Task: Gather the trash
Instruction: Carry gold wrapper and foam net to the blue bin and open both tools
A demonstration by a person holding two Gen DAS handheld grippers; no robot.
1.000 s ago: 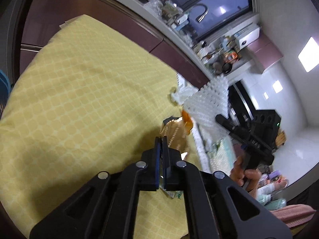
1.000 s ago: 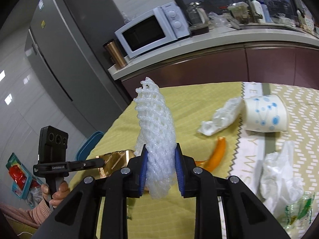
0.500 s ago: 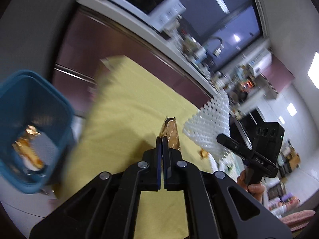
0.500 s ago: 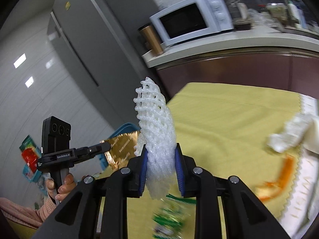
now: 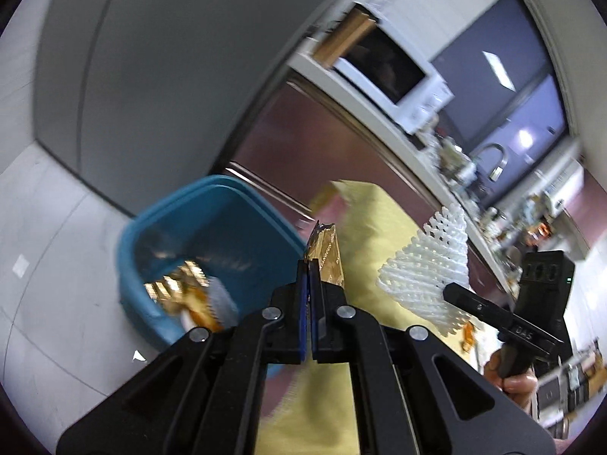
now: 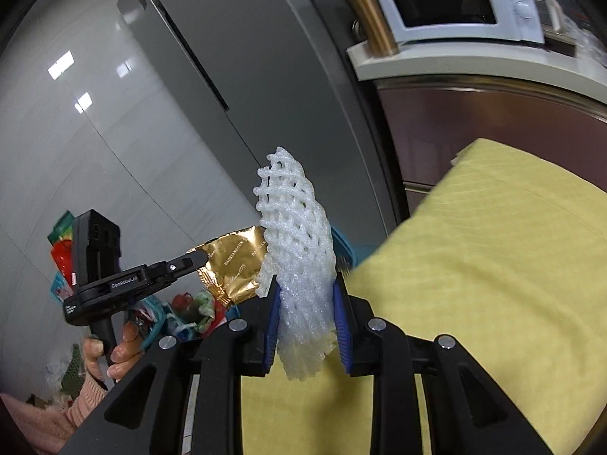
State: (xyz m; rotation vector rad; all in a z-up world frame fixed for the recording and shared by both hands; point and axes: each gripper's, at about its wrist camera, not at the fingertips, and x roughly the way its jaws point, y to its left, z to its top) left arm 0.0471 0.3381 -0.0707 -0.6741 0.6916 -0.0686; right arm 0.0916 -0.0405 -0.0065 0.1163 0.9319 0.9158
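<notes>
While clamped: left tongs (image 5: 309,265) tight on gold wrapper (image 5: 326,254), right tongs (image 6: 305,295) partway, on foam net (image 6: 296,235)

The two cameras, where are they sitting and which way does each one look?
Left wrist: sits on the left gripper, looking down its fingers at the blue bin; the other hand shows.
Right wrist: sits on the right gripper, looking past the foam net toward the fridge; a hand shows.
Both show: gold wrapper, foam net, yellow tablecloth, microwave.
</notes>
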